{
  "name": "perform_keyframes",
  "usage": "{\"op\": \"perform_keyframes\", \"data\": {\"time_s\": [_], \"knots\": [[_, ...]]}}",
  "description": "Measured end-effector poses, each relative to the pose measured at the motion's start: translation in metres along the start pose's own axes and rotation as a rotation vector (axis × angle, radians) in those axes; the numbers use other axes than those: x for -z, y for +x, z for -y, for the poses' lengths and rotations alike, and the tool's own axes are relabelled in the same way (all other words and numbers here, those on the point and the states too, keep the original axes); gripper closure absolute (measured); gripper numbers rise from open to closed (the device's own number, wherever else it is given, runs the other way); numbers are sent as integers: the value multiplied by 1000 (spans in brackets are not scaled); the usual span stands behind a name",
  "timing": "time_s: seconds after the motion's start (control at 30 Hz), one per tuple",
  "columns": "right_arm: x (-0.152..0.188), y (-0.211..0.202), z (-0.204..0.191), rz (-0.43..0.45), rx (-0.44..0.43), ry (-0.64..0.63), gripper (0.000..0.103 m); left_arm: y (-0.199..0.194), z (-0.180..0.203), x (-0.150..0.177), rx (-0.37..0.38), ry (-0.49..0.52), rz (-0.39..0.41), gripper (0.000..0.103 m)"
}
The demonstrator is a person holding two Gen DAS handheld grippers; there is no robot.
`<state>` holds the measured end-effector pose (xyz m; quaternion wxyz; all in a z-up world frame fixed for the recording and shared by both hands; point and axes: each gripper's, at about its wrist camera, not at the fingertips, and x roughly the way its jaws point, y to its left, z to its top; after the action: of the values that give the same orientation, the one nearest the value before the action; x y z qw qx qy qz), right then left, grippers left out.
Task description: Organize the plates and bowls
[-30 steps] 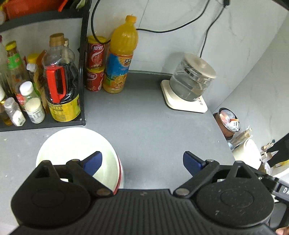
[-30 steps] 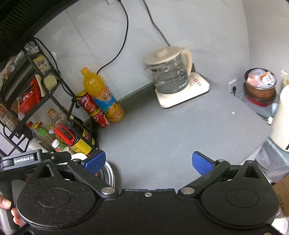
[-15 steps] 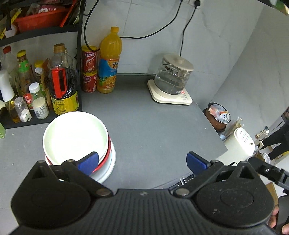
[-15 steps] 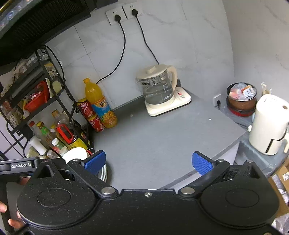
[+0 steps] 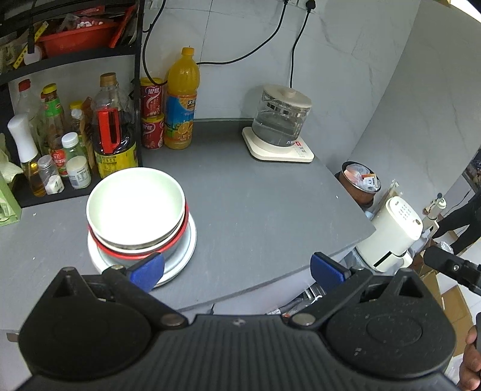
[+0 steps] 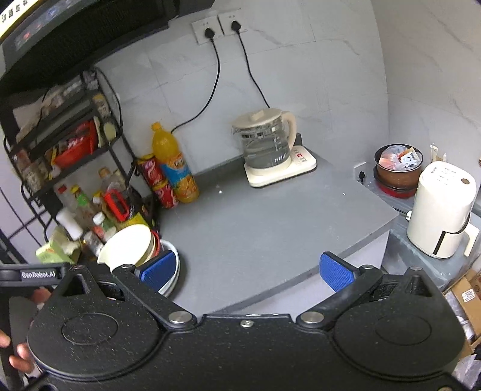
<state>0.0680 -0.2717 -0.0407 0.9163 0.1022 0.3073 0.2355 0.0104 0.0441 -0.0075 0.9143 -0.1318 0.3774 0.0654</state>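
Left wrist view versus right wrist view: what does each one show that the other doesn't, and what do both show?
Only the left wrist view looks down into the top white bowl, showing it empty, and sees the plate rim under the stack. Only the right wrist view shows the wall sockets and the kettle handle. Both show the stacked dishes, orange drink bottle, grey counter and white appliance.

Each gripper (image 5: 237, 269) (image 6: 246, 267): black textured plastic body, round pivot housings, silver rivets, blue ribbed fingertip pads (image 6: 335, 272).
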Motion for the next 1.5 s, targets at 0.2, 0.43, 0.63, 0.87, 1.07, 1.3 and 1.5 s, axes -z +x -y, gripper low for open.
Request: {"op": "perform_keyframes", "data": {"time_s": [0.2,0.43,0.63,0.87,1.07,1.3,1.5], "knots": [[16,-7,-1,-32,-9,-11,0,-10,1,18,-7,25,13,1],[34,-16,-1,-43,-4,-14,0,-16,7,39,-13,61,2,1],[46,-22,-2,-47,-3,-21,0,-17,3,58,-27,48,-14,1],[53,-26,-4,-60,-19,-18,0,-19,-6,73,-50,25,-30,1],[57,-27,-9,-58,-16,-30,0,-22,-8,79,-58,41,-28,1],[57,-24,-12,-62,-10,-37,0,-20,-10,81,-44,62,-22,1],[56,-21,-13,-67,-8,-38,0,-17,-11,80,-36,65,-20,1]]}}
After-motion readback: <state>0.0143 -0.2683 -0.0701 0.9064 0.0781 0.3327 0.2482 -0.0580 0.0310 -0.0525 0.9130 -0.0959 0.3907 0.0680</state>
